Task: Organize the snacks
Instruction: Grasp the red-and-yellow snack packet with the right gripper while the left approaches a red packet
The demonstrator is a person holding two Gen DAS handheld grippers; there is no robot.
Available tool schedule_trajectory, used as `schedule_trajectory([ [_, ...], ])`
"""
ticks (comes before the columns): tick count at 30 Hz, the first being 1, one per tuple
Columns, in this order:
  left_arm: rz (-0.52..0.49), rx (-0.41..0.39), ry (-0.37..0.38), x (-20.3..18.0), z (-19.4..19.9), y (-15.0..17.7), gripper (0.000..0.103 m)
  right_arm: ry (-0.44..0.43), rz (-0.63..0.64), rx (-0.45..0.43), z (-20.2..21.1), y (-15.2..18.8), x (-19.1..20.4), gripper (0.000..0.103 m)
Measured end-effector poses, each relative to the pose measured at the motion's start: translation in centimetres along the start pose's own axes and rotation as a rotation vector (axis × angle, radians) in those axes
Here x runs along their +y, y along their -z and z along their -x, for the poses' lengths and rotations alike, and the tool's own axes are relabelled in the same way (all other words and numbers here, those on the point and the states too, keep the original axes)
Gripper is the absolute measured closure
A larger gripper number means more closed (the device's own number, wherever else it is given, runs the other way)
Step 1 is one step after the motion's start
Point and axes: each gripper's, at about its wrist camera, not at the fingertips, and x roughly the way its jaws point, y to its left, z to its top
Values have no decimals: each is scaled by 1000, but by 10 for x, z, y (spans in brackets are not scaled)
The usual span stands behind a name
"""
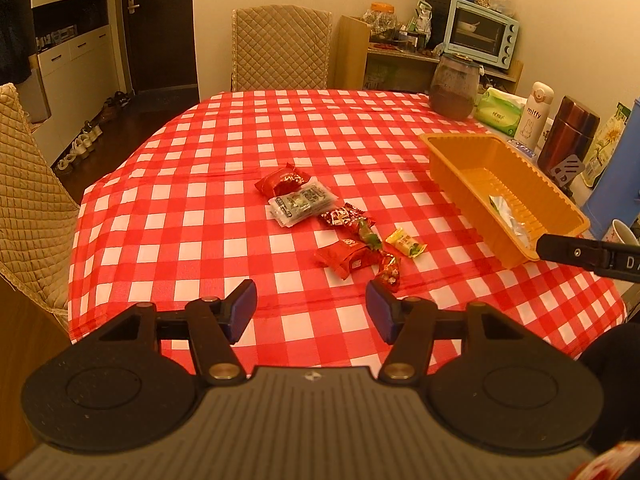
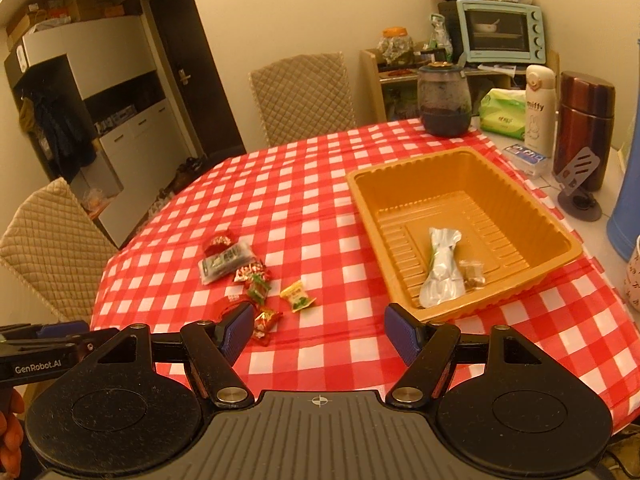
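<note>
I am looking down over a desk (image 2: 320, 184) covered in a red-and-white checked cloth, in a warmly lit room. My left hand-held gripper (image 1: 311, 307) is hanging over the near edge with its jaws partly apart and nothing between them. My right hand-held gripper (image 2: 320, 330) is standing a little wider, also empty.

The loose snacks (image 1: 332, 226) are lying in a scattered line near the middle of the cloth: red wrappers, a grey-green packet (image 1: 301, 204) and a small yellow sweet (image 1: 405, 242) off to the right. The orange tray (image 2: 516, 208) is sitting to the right of them, well apart, already holding a silver packet (image 2: 442, 272) and a small clear one (image 2: 472, 274) beside it.

Along the desk's far right edge I am seeing a dark glass jar (image 2: 443, 100), a green tissue pack (image 2: 502, 114), a white flask (image 2: 538, 106) and a brown flask (image 2: 584, 124). Behind them a pale blue toaster oven (image 2: 500, 32) is sitting on a wooden shelf. Two quilted beige chairs (image 2: 304, 96) are standing at the desk, and a dark door (image 2: 188, 68) and white cabinets are filling the left wall.
</note>
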Motion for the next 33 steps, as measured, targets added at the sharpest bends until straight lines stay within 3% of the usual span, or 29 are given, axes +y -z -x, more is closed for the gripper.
schedule_trajectory([
  [19, -80, 51, 28, 22, -68, -17, 46, -16, 25, 97, -85, 18, 32, 32],
  [21, -90, 56, 32, 24, -79, -19, 46, -24, 24, 107, -97, 20, 35, 44],
  [33, -67, 80, 75, 41, -124, -18, 46, -24, 8, 151, -160, 25, 51, 57],
])
